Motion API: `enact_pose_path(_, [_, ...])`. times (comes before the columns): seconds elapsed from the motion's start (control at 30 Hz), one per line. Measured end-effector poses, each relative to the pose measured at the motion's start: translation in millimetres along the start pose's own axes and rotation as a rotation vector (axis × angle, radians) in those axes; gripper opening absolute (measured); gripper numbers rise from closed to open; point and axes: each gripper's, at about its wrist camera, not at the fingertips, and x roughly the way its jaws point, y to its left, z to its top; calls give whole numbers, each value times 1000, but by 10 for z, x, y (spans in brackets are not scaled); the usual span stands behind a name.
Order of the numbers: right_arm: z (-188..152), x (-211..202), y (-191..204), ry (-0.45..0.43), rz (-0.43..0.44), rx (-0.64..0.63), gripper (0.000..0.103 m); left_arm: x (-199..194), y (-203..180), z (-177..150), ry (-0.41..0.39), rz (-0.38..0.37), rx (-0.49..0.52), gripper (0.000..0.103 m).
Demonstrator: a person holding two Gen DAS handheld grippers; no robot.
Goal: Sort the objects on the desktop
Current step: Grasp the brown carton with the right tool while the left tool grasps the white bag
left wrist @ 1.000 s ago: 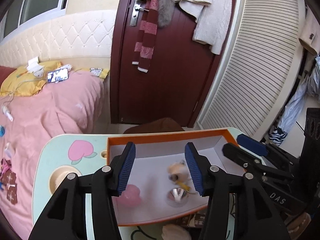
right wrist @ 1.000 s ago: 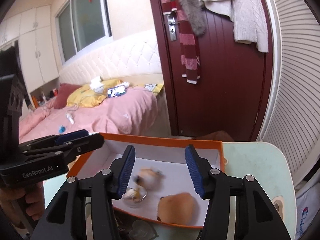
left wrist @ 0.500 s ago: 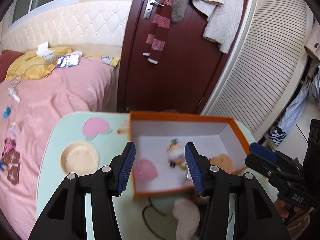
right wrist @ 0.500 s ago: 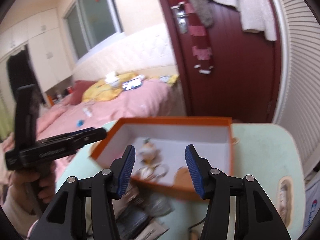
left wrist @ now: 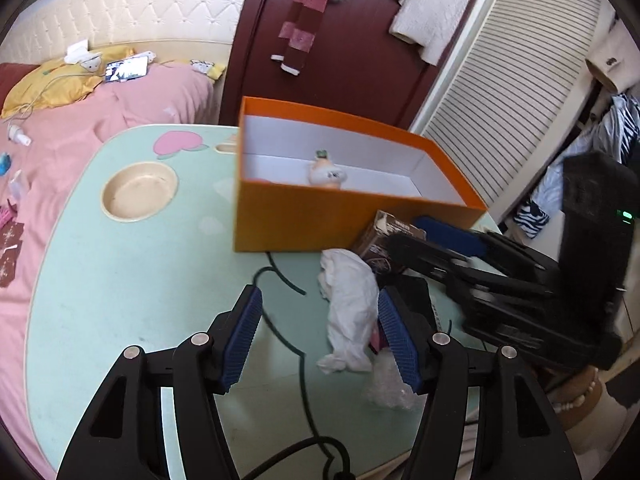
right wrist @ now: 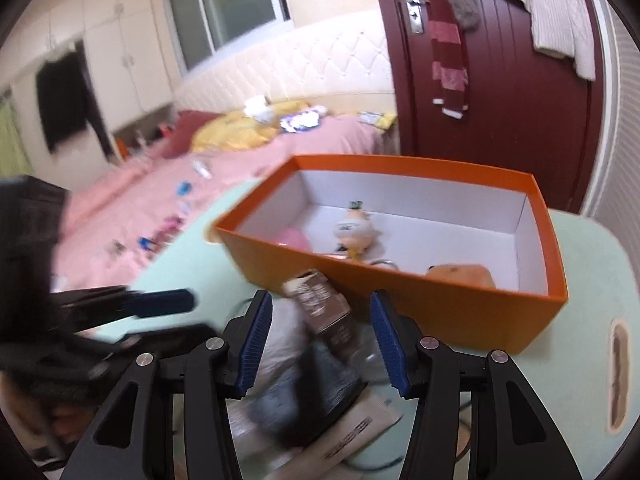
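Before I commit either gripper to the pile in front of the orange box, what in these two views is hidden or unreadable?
- Orange box, left wrist view: its near wall hides most of the floor; only the small figure shows.
- Brown carton, right wrist view: print blurred by motion.
- Dark item, right wrist view: smeared, identity unclear.
- White cloth, left wrist view: covers whatever lies beneath.

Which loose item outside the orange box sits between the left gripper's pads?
The crumpled white cloth, beside the right pad of the left gripper. The brown printed carton lies farther off, against the box.
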Motion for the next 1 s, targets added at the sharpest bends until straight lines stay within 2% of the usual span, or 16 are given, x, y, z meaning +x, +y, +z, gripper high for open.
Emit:
enact_pose_path(0.03, [-3,46,-19,19,19,10,29,13,-13,3,4,-2,2,61])
enact_pose_path(0.1, [-15,41,-55,27,61,38,18,23,-33,1,9,-3,9,61])
enact_pose_path(0.27, [-44,-300,-171,-51,72,101,18,96,-115,20,34,-11,44,61])
enact_pose_path(0.37, [-63,-498,-274,-91,61,146,18,280,-168,38,88,-1,69,61])
enact_pose_path(0.4, [-64,-528,-305,-95,58,161,18,326,-160,43,98,-9,63,56])
enact_pose_path(0.43, [-63,-562,-347,-102,58,179,18,354,-142,51,101,-18,51,35])
enact_pose_path(0.47, [-60,-595,-384,-108,56,195,18,384,-130,62,109,-17,44,24])
enact_pose_path(0.57, [-26,-668,-451,-128,46,215,18,454,-100,94,127,-12,28,23])
enact_pose_path(0.7, [50,-724,-511,-147,46,224,18,345,-107,139,82,-5,36,23])
enact_pose_path(0.8, [123,-720,-499,-159,44,204,18,186,-92,227,20,-14,29,23])
enact_pose_path(1.0, [335,-763,-468,-211,72,183,19,-123,-104,546,-86,-16,49,23])
